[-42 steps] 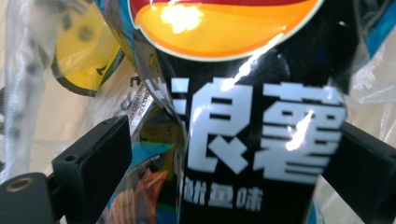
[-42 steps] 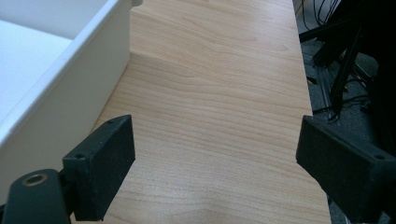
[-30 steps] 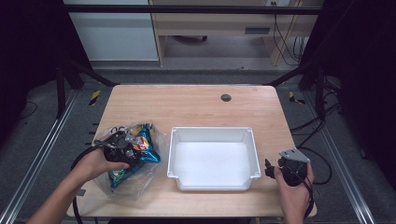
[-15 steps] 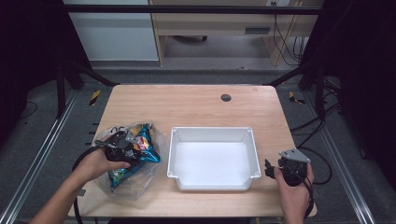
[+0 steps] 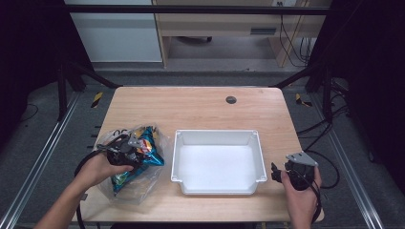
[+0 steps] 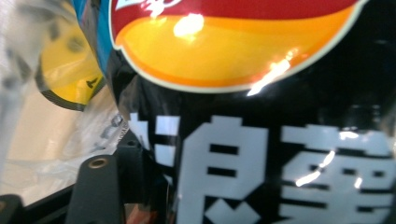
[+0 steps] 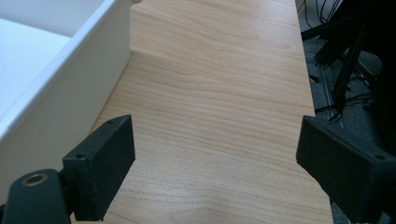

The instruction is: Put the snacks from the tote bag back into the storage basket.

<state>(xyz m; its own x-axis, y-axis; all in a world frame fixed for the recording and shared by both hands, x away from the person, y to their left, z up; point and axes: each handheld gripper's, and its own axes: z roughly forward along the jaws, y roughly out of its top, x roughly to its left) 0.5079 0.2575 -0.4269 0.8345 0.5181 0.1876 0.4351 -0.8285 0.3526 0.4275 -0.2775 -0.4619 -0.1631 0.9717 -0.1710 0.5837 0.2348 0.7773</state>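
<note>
A clear plastic bag [image 5: 138,188] holding shiny snack packets [image 5: 152,153] lies at the table's front left. My left gripper [image 5: 125,151] reaches into it. In the left gripper view a black packet with white characters and a red-orange logo [image 6: 261,154] presses close over the jaws; one finger [image 6: 95,191] shows at its left edge, the other is hidden. A yellow packet [image 6: 70,79] lies behind. My right gripper [image 5: 275,172] rests at the front right, right of the white tray [image 5: 217,133]. It is open over bare wood [image 7: 215,172], nothing between its jaws.
The tray wall [image 7: 70,98] stands just left of the right gripper's jaws. A dark round grommet [image 5: 231,99] sits in the tabletop at the far middle. The table's right edge [image 7: 308,84] drops to floor with cables and frame legs.
</note>
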